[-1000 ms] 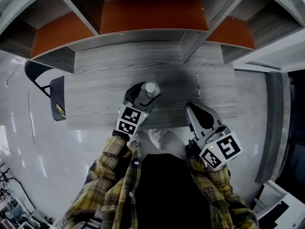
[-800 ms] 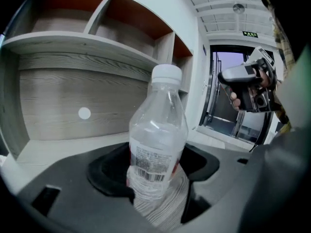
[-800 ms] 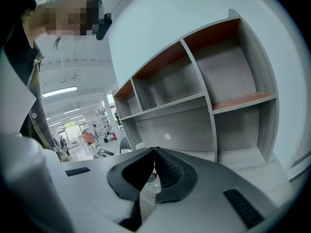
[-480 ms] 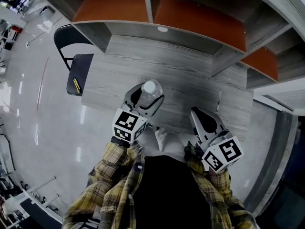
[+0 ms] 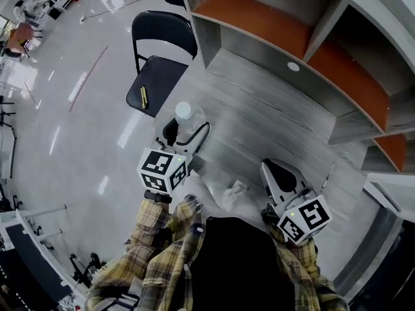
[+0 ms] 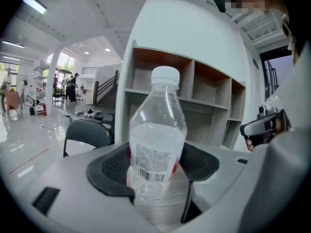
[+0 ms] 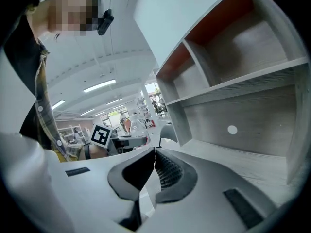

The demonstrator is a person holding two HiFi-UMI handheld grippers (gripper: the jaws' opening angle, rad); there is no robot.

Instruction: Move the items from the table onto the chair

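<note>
Left hand-held gripper (image 5: 187,135) is clamped on an upright, white-capped clear plastic bottle (image 5: 184,113), held at the edge of the grey wood-grain bench (image 5: 259,115) near the black folding chair (image 5: 162,76). The right hand-held gripper (image 5: 275,171) is closed and empty.

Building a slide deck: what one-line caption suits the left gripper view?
Left tongs clamp an upright clear water bottle, a dark chair and wooden shelves beyond.
</note>
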